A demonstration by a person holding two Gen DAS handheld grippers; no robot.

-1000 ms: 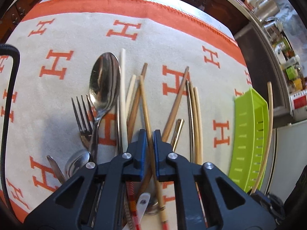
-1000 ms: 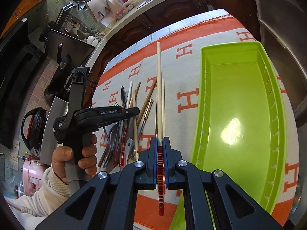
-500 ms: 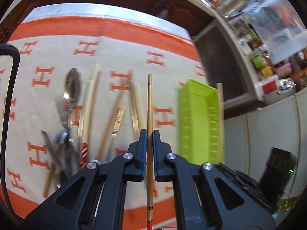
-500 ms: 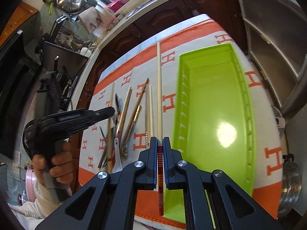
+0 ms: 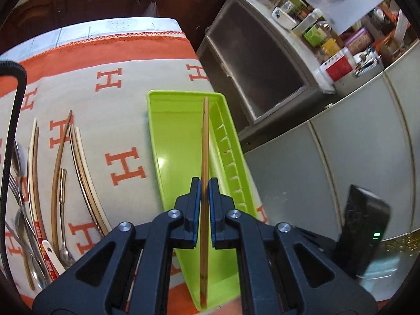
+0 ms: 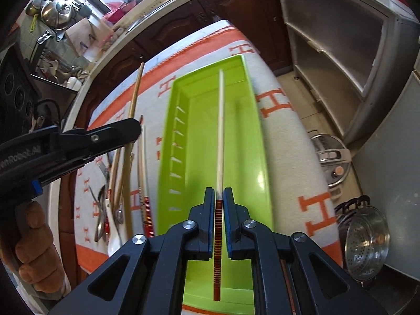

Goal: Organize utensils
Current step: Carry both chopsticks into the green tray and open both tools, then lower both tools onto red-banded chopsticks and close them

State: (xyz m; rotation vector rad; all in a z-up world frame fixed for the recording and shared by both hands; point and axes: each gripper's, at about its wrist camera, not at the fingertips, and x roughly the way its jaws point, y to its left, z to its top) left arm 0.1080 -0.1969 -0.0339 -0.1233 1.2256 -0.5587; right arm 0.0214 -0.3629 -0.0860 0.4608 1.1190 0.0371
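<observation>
My left gripper (image 5: 204,183) is shut on a brown bamboo chopstick (image 5: 204,136), held lengthwise above the lime green tray (image 5: 178,141). In the right wrist view the left gripper (image 6: 131,131) and its chopstick (image 6: 135,97) hang left of the tray (image 6: 199,120). My right gripper (image 6: 218,191) is over the tray's middle with its jaws opening. A pale chopstick with a red banded end (image 6: 220,131) is still between them, with small gaps beside it. The other utensils (image 5: 60,173) lie in a pile on the H-patterned cloth, left of the tray.
A person's hand (image 6: 34,249) grips the left gripper's handle. The table edge runs just right of the tray. Beyond it stand a grey cabinet (image 5: 257,78), a pressure cooker (image 6: 333,160) and a steel strainer pot (image 6: 365,241). A black device (image 5: 362,225) sits low at right.
The left gripper lifted the bamboo chopstick out of the pile and carried it right, over the tray. The right gripper moved over the tray's middle and its jaws parted around the pale chopstick.
</observation>
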